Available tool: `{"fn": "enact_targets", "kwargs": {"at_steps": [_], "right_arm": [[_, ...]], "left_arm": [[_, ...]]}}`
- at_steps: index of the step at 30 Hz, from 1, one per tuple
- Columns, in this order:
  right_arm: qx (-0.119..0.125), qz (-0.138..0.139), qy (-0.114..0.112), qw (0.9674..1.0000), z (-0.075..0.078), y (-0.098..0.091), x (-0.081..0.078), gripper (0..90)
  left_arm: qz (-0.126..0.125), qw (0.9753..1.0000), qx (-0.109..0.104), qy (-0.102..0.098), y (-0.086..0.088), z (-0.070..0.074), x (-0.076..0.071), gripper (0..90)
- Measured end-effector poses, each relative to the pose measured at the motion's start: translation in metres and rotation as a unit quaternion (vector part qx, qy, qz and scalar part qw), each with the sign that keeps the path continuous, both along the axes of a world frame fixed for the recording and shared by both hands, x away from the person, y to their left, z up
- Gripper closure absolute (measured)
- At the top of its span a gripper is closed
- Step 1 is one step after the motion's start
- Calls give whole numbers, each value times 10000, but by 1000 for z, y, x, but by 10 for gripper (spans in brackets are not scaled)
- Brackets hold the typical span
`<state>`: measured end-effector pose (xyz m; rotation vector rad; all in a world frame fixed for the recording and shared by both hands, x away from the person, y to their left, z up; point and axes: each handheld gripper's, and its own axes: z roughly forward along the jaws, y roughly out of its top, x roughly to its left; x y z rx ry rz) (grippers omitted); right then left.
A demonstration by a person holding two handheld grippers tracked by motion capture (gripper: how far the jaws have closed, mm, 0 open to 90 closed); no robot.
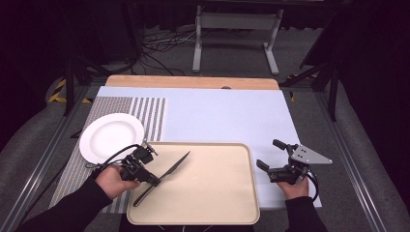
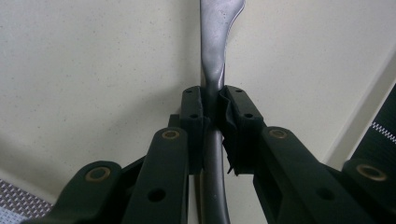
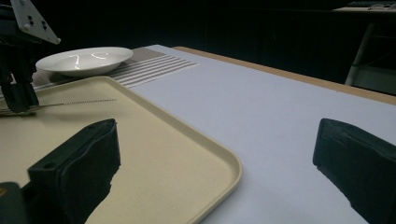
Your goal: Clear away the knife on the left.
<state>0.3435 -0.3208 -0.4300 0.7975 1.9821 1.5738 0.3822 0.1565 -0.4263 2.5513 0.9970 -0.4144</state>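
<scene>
A dark metal knife point(image 1: 170, 169) lies over the left part of the beige tray point(image 1: 217, 193), blade pointing to the far right. My left gripper point(image 1: 153, 180) is shut on the knife's neck; in the left gripper view the jaws clamp the knife point(image 2: 214, 51) just above the tray point(image 2: 93, 70). My right gripper point(image 1: 270, 154) stands open over the white table cover right of the tray, nothing between its fingers. In the right gripper view the tray point(image 3: 187, 135) and the knife blade point(image 3: 79, 102) lie to the left, with the left gripper point(image 3: 16, 100) at the far left.
A white plate point(image 1: 111, 137) rests on a striped placemat point(image 1: 150, 113) left of the tray; the plate point(image 3: 84, 59) is seen again in the right gripper view. The white table cover point(image 1: 227, 111) stretches behind the tray. A wooden table edge point(image 1: 193, 82) runs along the back.
</scene>
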Motion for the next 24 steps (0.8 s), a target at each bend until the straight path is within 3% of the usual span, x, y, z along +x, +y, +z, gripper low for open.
{"fn": "enact_targets", "kwargs": {"at_steps": [6,8,10,11,13,15,17,20,22,24], "right_arm": [[0,6,8,10000,0,0,0,14],[-5,6,6,10000,0,0,0,14],[3,21,-1,10000,0,0,0,14],[7,15,0,10000,0,0,0,14],[7,18,2,10000,0,0,0,14],[9,19,3,10000,0,1,0,14],[-5,19,4,10000,0,0,0,14],[-2,19,1,10000,0,0,0,14],[-12,25,4,10000,0,1,0,14],[-5,28,-6,10000,0,0,0,14]], "left_arm": [[-17,9999,129,-17,0,-3,-1,791],[-12,10000,69,7,1,-4,-1,791],[28,10000,42,-17,2,0,-1,819],[-14,10000,-13,-64,5,3,0,879],[23,10000,-38,-75,5,5,-1,870],[1,9998,-140,-135,5,9,0,796],[34,9995,-209,-252,4,13,1,740],[77,9968,-530,-592,2,20,4,636],[-47,9939,-568,-941,-1,24,3,668],[-158,9923,-525,-1110,-9,28,5,781]]}}
